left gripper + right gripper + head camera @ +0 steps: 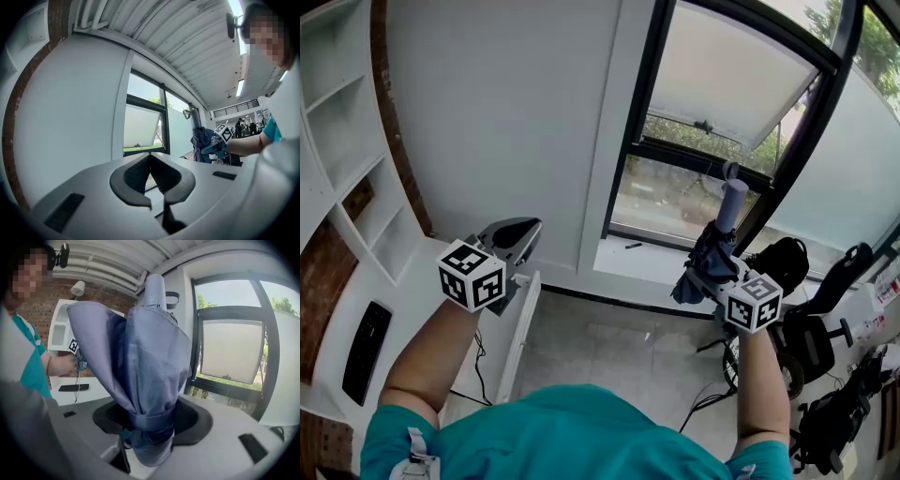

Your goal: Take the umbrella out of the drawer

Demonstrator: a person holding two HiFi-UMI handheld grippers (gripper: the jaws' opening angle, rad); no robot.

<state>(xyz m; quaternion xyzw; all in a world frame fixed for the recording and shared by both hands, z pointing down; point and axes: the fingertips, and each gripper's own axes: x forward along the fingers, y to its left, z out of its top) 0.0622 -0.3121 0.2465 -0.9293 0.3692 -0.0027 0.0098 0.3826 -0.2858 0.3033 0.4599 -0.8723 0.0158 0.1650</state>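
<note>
Under the held-up forearms, a white desk (403, 309) carries a black keyboard (366, 352). White shelves (337, 141) and a tilted-open window (722, 122) stand beyond it. The left gripper (519, 232) points level, jaws together and empty. The right gripper (712, 272) clamps the folded blue umbrella (719, 239), handle up, before the window.

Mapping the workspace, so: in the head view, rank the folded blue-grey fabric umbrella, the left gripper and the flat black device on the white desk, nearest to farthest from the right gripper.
1. Folded blue-grey fabric umbrella: clamped upright in the right gripper.
2. Left gripper: across the body, at the view's left.
3. Flat black device: far left, on the white desk.
</note>
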